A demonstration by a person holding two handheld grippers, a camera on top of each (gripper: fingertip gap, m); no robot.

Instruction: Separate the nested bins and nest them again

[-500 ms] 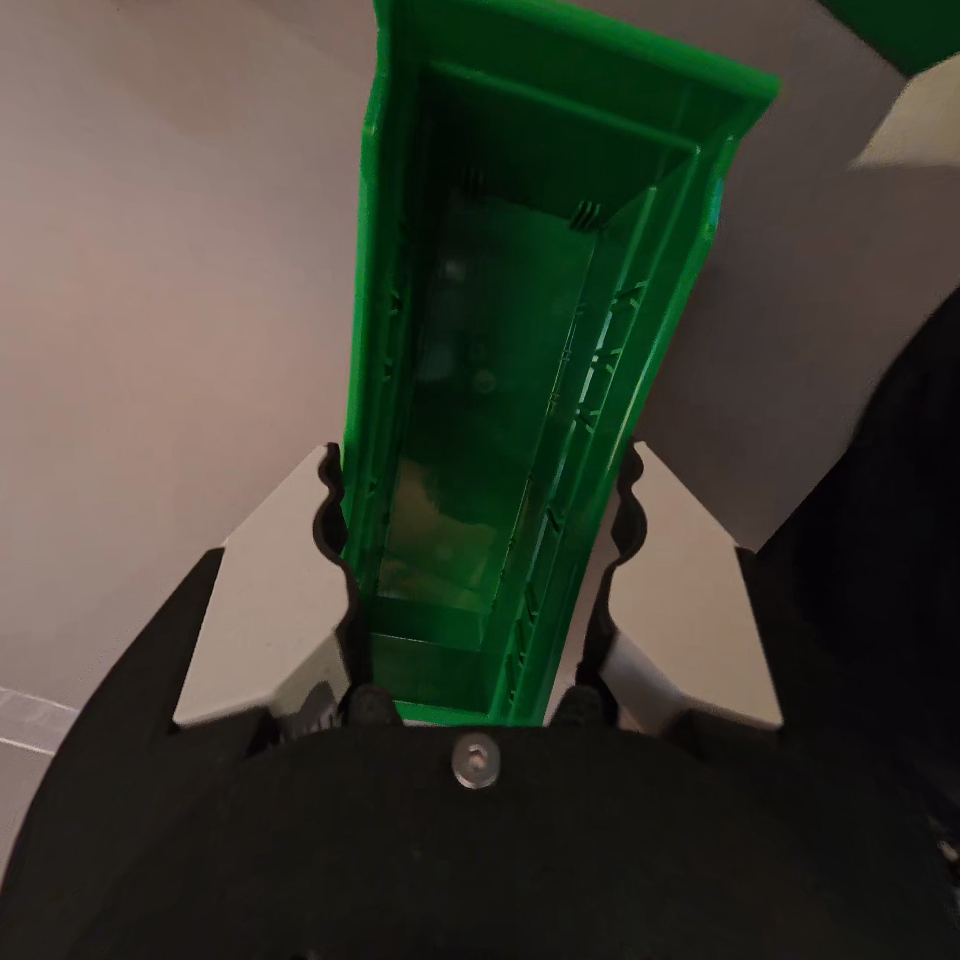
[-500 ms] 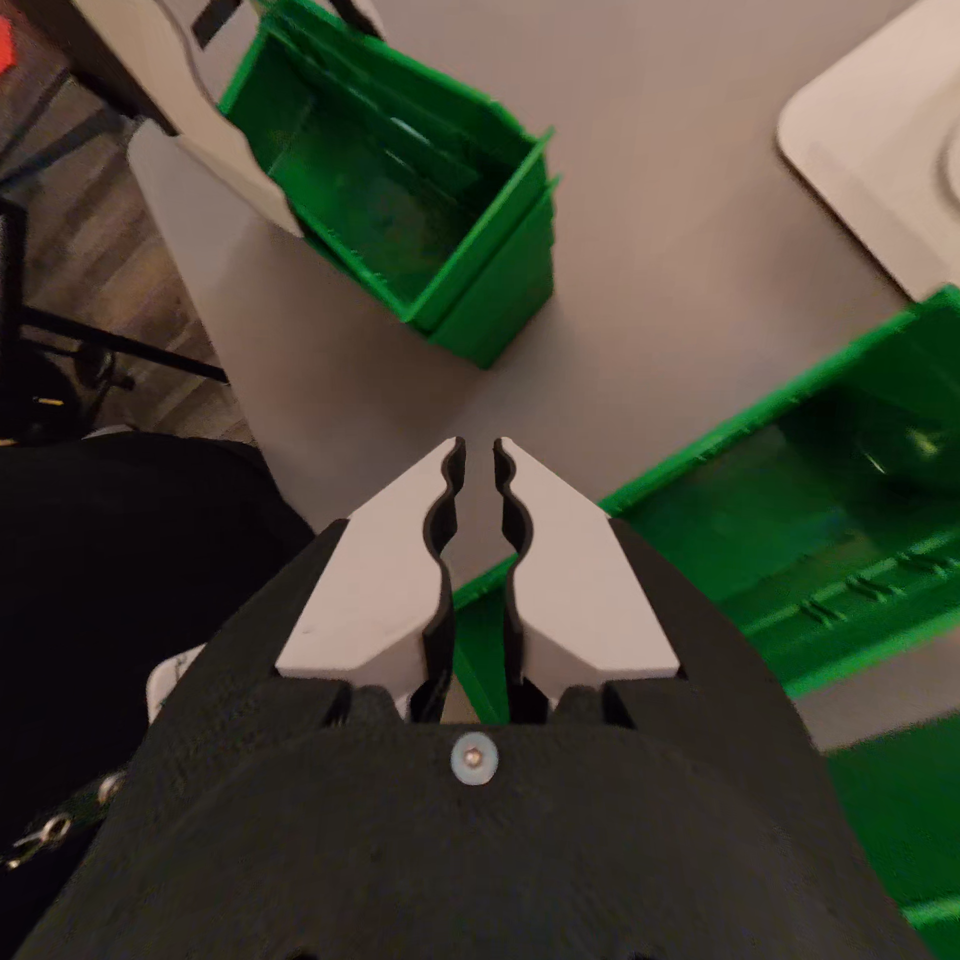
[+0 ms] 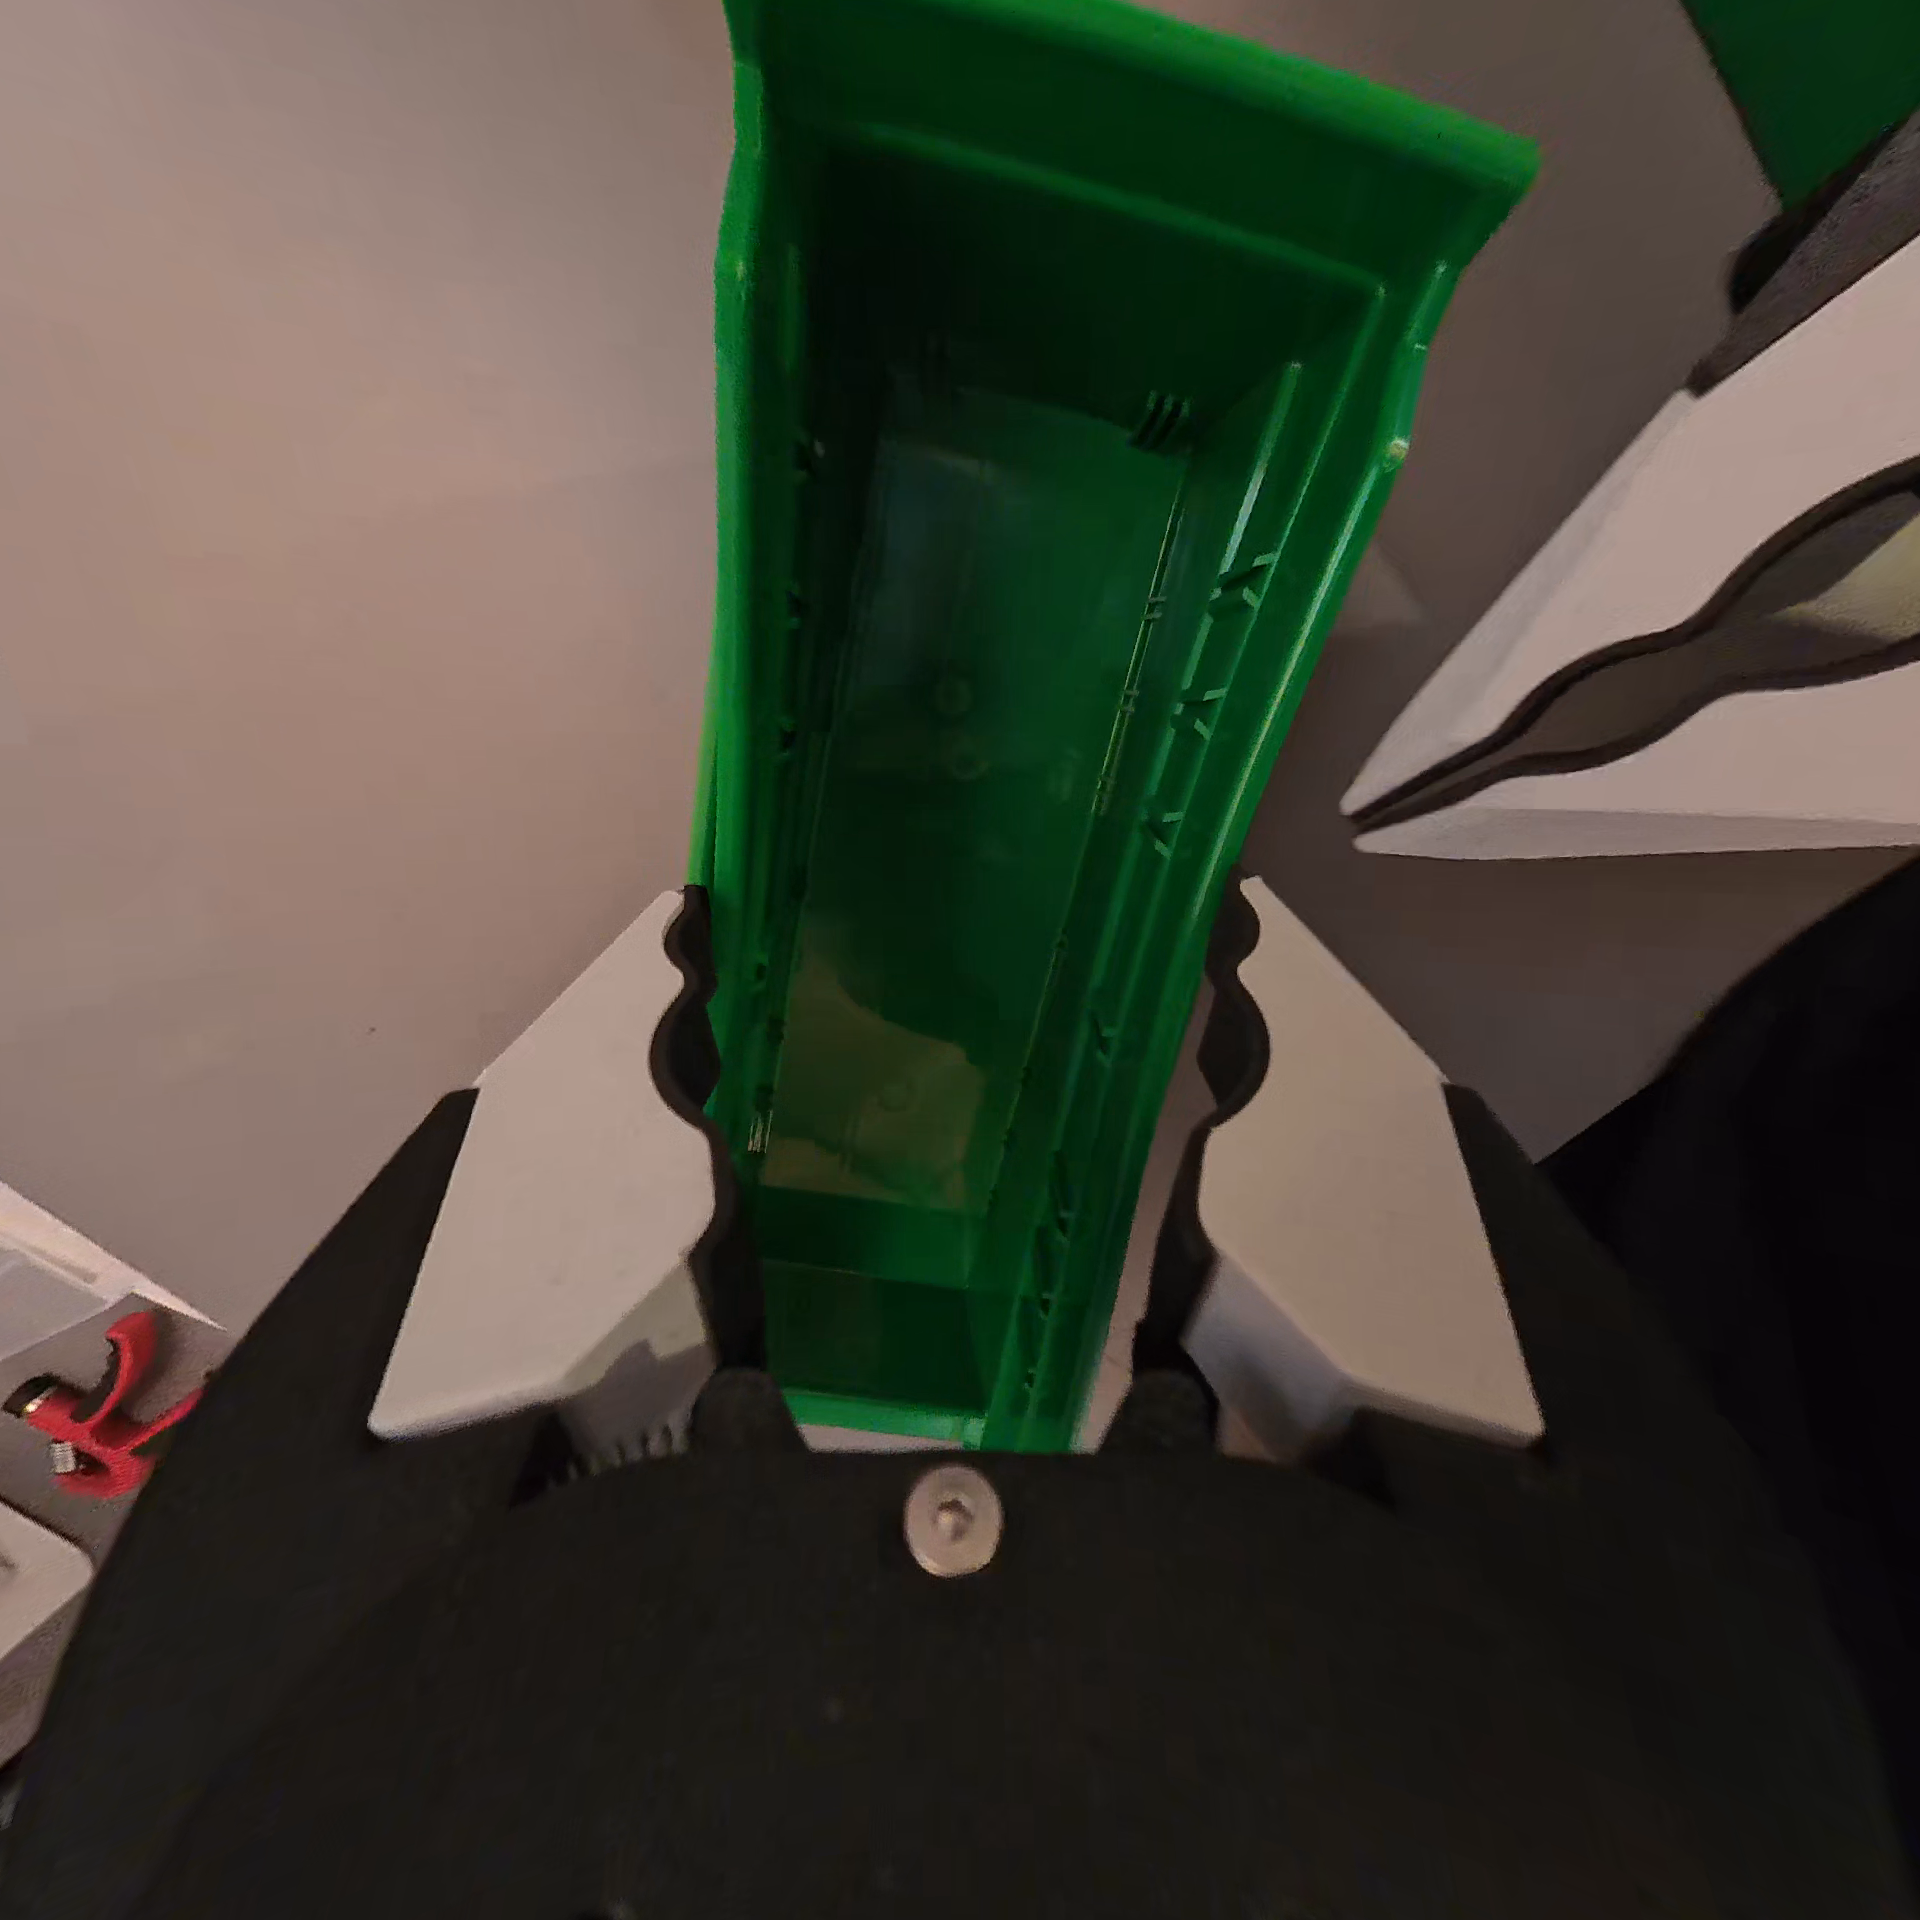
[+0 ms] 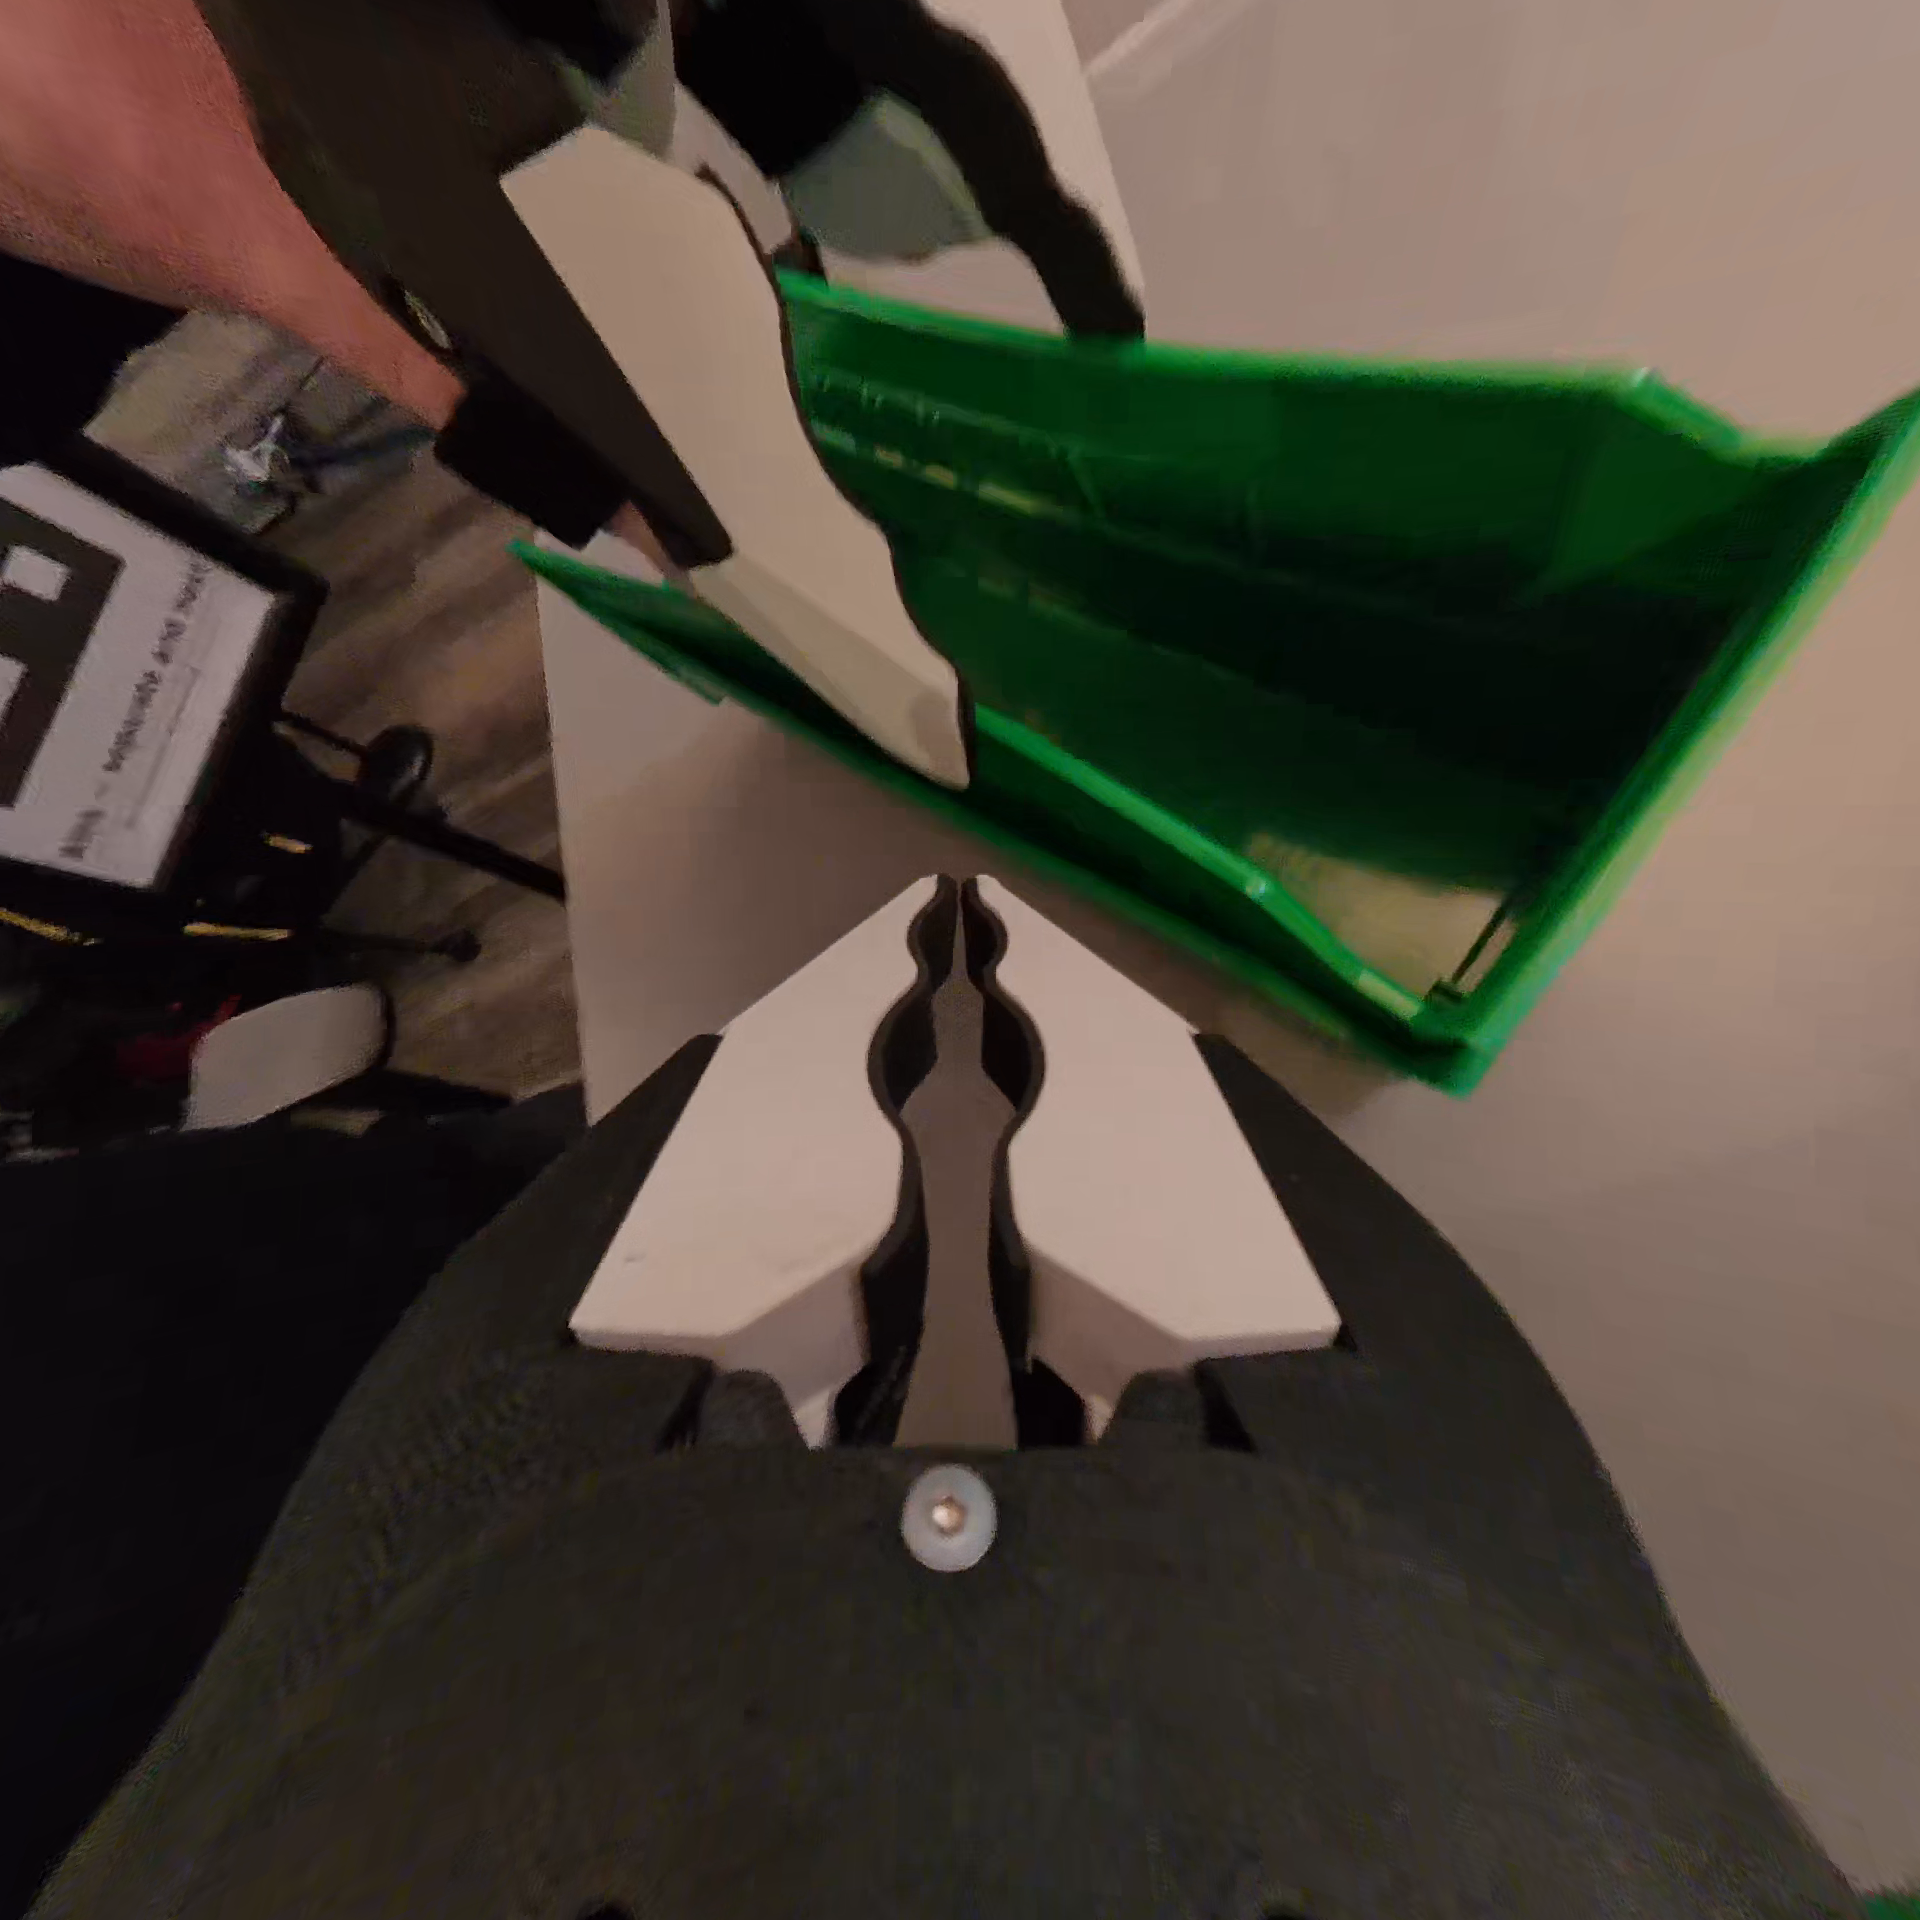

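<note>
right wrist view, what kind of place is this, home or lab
Probably a lab or workshop, not a home: a plain white table, a printed black-and-white marker card on a dark stand, and black tripod-like legs on the floor. A green bin is being handled.

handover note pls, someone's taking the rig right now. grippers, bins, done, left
Left gripper: clamped across a green bin, fingers on its two long outer walls. The right wrist view shows the bin tilted above the table.
Right gripper: closed, empty, just below that bin.
Another green bin's corner shows at the top right in the left view.
Done: apparently bins separated.
Left: apparently nest the held bin again; cannot tell where the others sit.
</note>
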